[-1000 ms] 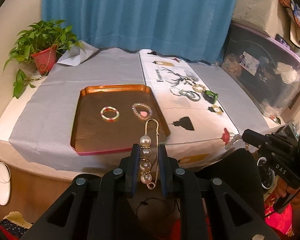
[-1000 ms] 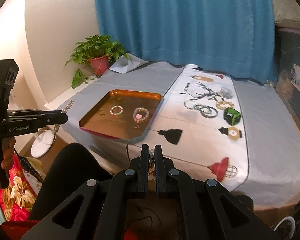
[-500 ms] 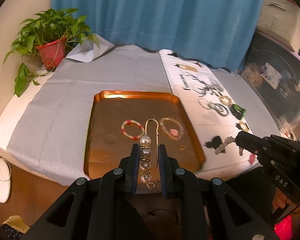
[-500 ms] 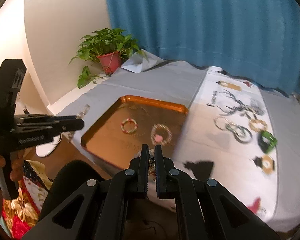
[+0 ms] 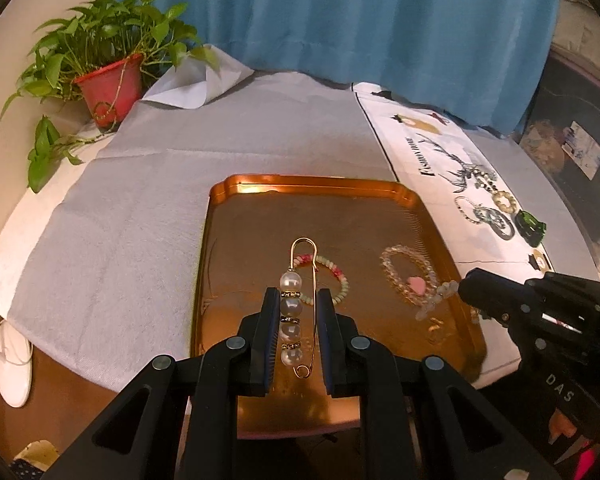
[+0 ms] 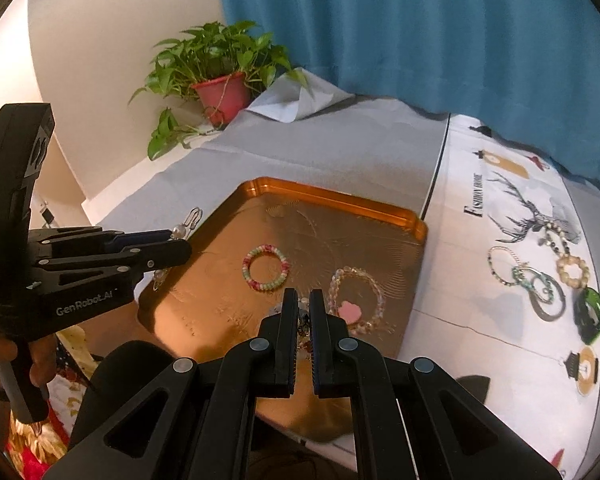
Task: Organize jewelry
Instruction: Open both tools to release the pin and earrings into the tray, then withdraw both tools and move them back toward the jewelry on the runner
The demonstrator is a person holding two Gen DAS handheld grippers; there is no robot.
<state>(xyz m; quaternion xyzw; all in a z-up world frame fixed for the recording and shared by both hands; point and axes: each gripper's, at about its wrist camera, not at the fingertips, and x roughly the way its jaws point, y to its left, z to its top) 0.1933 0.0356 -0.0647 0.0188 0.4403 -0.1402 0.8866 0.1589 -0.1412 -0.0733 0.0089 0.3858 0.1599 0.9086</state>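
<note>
A grey cloth covers the tabletop (image 5: pixel 140 208), with a white printed runner (image 6: pixel 500 240) along its right side where several bracelets and rings lie waiting. On the cloth sits a copper tray (image 5: pixel 308 184), and both hands hang over its near edge. Two bead bracelets already lie in the tray: a pink and green one (image 6: pixel 266 267) toward the left and a clear one with a pink heart (image 6: pixel 356 300) to its right. The left claw (image 5: pixel 298 320) grips a pearl brooch pin (image 5: pixel 296 304), its long axis running straight away from the holder, the looped tip reaching out over the pink and green bracelet. The bare floor of the tray lies below and just beyond that tip, so setting the pin down looks like a short drop forward. The right claw (image 6: pixel 304 312) is pinched almost fully closed on a small beaded piece (image 5: pixel 436 300) that dangles over the tray's near right part, close to the heart bracelet. Both claws tilt steeply downward toward the tray.
</note>
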